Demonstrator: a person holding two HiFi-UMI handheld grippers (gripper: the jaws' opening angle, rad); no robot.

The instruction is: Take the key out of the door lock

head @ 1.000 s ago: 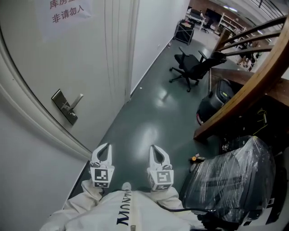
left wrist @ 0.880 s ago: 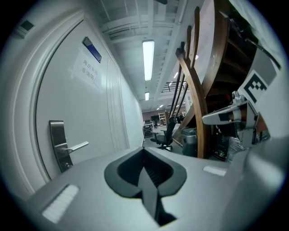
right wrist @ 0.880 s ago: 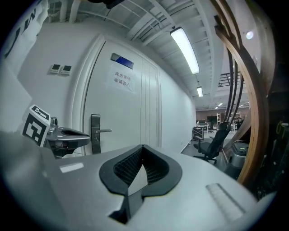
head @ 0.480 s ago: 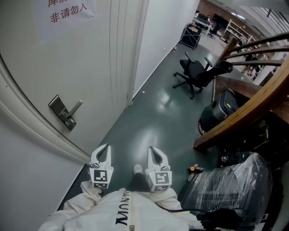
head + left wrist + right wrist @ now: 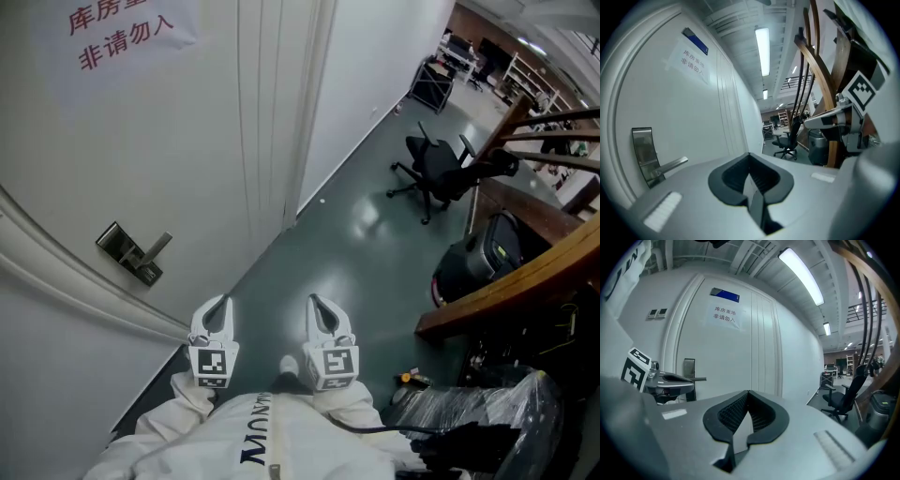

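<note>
The door's metal lock plate [image 5: 120, 249] with its lever handle [image 5: 156, 246] is on the white door at the left, ahead and to the left of both grippers. I cannot make out a key in it. My left gripper [image 5: 223, 302] and right gripper [image 5: 314, 300] are held side by side low over the floor, both shut and empty. In the left gripper view the lock plate [image 5: 643, 154] and lever [image 5: 671, 164] lie left of the shut left gripper [image 5: 750, 154]. The right gripper [image 5: 748, 393] view shows the lock plate [image 5: 689, 366] partly behind the left gripper.
A paper sign [image 5: 122, 28] with red characters hangs on the door. A black office chair [image 5: 441, 171] stands down the corridor on the dark green floor [image 5: 337, 262]. A black bin [image 5: 489, 251], a wooden stair rail [image 5: 525, 272] and a plastic-wrapped object [image 5: 487, 412] crowd the right side.
Both grippers have been carried forward along the corridor, still shut and side by side. The view has swung, so the chair and stair rail sit further right.
</note>
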